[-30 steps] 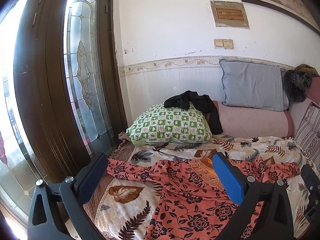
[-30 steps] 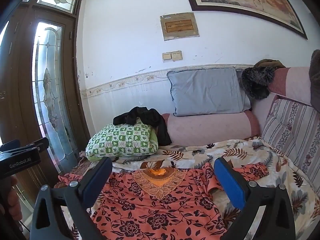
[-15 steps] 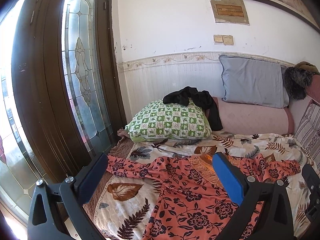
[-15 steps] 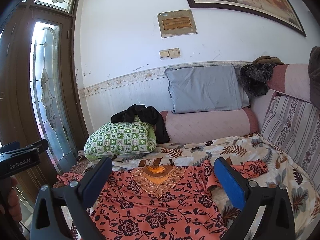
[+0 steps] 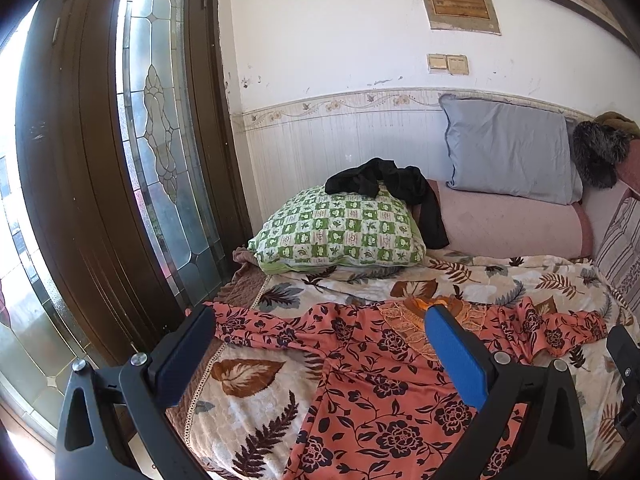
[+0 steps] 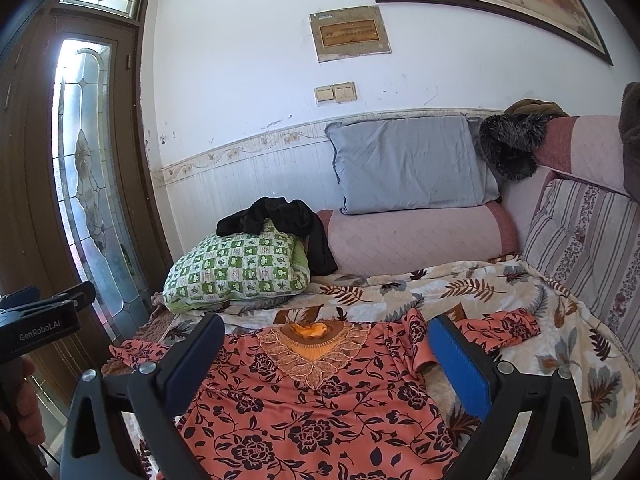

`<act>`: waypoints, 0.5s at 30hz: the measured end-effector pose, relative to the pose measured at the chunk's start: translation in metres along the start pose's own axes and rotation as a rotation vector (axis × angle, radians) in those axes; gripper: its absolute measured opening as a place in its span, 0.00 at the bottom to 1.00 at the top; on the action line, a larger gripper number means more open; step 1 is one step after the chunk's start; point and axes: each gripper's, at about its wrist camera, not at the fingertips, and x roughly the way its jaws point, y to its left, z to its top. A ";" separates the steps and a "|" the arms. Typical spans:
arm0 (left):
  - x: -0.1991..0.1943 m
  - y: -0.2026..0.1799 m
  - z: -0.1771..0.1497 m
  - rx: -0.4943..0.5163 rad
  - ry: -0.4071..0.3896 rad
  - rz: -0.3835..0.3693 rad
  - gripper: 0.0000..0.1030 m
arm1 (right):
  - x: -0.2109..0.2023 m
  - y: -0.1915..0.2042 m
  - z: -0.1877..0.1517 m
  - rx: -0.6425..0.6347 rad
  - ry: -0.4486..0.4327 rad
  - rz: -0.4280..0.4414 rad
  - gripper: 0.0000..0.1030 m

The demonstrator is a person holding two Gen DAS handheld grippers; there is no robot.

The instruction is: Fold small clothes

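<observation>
An orange dress with a dark flower print (image 5: 384, 392) (image 6: 304, 408) lies spread flat on the leaf-patterned blanket (image 5: 248, 400) (image 6: 480, 284), its embroidered neckline (image 6: 316, 344) toward the pillows. Its left sleeve (image 5: 256, 324) reaches toward the door; its right sleeve (image 6: 496, 328) lies bunched. My left gripper (image 5: 316, 344) is open and empty, held above the dress's left side. My right gripper (image 6: 324, 348) is open and empty above the neckline area. The left gripper's body also shows at the left edge of the right wrist view (image 6: 36, 320).
A green checked pillow (image 5: 340, 232) (image 6: 240, 268) with a black garment (image 5: 392, 188) (image 6: 280, 220) on it sits at the back left. A grey pillow (image 6: 408, 164) rests on a pink bolster (image 6: 416, 240). A striped cushion (image 6: 584, 248) is right; a glazed wooden door (image 5: 120, 160) is left.
Both grippers have drawn back and up slightly from the bed, so more of the dress and blanket shows. The dress has not moved. Both stay open.
</observation>
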 end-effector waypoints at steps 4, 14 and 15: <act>0.007 -0.002 -0.001 0.005 0.010 -0.001 1.00 | 0.007 -0.003 -0.002 0.006 0.011 -0.003 1.00; 0.055 -0.023 -0.016 0.028 0.080 -0.019 1.00 | 0.039 -0.026 -0.017 0.024 0.064 -0.014 1.00; 0.067 -0.028 -0.022 0.031 0.103 -0.028 1.00 | 0.047 -0.035 -0.020 0.033 0.074 -0.018 1.00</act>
